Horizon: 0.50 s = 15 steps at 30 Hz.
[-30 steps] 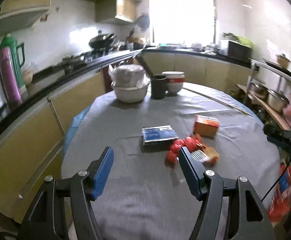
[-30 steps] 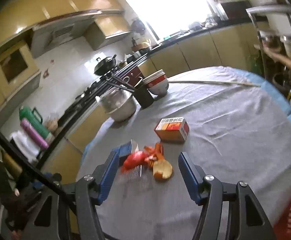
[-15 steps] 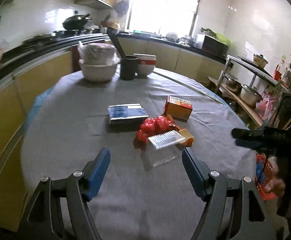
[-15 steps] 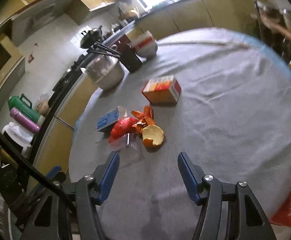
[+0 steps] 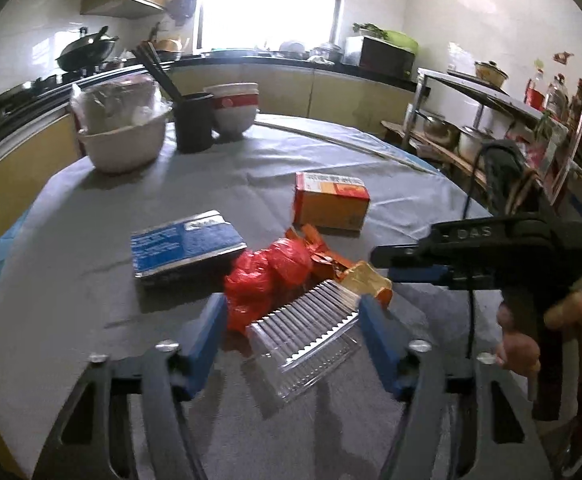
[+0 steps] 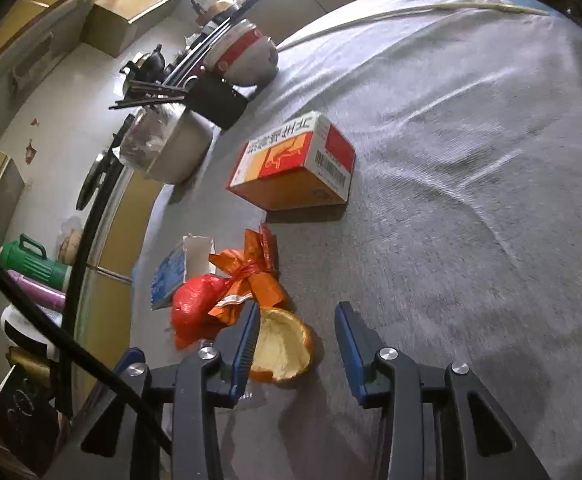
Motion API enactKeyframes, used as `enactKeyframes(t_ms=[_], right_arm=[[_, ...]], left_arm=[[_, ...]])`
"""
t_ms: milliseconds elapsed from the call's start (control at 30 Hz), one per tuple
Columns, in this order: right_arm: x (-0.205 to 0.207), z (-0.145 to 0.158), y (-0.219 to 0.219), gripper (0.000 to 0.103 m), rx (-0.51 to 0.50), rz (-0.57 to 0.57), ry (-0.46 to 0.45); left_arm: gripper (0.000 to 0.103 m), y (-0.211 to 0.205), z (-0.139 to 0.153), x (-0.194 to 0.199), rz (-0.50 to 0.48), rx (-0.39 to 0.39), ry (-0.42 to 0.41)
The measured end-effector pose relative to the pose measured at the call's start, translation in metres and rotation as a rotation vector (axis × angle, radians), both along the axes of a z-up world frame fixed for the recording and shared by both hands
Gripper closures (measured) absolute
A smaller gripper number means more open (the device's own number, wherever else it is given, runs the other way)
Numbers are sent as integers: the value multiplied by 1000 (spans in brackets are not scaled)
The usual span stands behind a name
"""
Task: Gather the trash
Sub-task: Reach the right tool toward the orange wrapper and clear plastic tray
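Table trash, both claws closing over it.

Clear ribbed plastic tray (image 5: pixel 307 332) lies between the left gripper (image 5: pixel 293 332) pads, jaws closing, apparently not yet pressing. Orange peel (image 6: pixel 283 346) sits between the right gripper (image 6: pixel 297 344) pads, against the left pad, jaws closing. Just beyond: red plastic bag (image 5: pixel 267 276), orange wrapper (image 6: pixel 257 272); farther, blue box (image 5: pixel 187 246), orange carton (image 6: pixel 295 164), on the grey tablecloth (image 6: pixel 471 160).
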State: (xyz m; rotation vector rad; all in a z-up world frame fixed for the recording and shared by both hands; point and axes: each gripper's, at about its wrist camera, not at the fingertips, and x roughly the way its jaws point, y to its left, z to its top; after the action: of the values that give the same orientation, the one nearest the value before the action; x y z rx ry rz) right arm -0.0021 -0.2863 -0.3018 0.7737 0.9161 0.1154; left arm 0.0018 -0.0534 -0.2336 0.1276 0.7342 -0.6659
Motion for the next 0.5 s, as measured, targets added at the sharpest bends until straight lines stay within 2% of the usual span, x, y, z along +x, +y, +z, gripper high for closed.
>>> enactKeyframes(t_ms=[67,100,167,233,333,500], right_arm=[[4,-4,2,67,-1,22,-12],[4,-5,3,70,-1,32,-16],[5,-7,5,83,-2,60,-11],[0,-7,7,88,-28,65,-17],[-14,-6,3,94,-18,45,-26],[-31,5,2,90,-56,49,-13]], left_arm=[[59,-3,-4,0,-22,2,11],[61,-4,-6,-1,-39,-3,16],[77,-5,-5,-5,-56,-19,1],[89,-7,-4,-9,-79,-16,7],[94,-10,-4,-17,-92,-9,-8],[94,0,5,-28,-66,-29,-1]])
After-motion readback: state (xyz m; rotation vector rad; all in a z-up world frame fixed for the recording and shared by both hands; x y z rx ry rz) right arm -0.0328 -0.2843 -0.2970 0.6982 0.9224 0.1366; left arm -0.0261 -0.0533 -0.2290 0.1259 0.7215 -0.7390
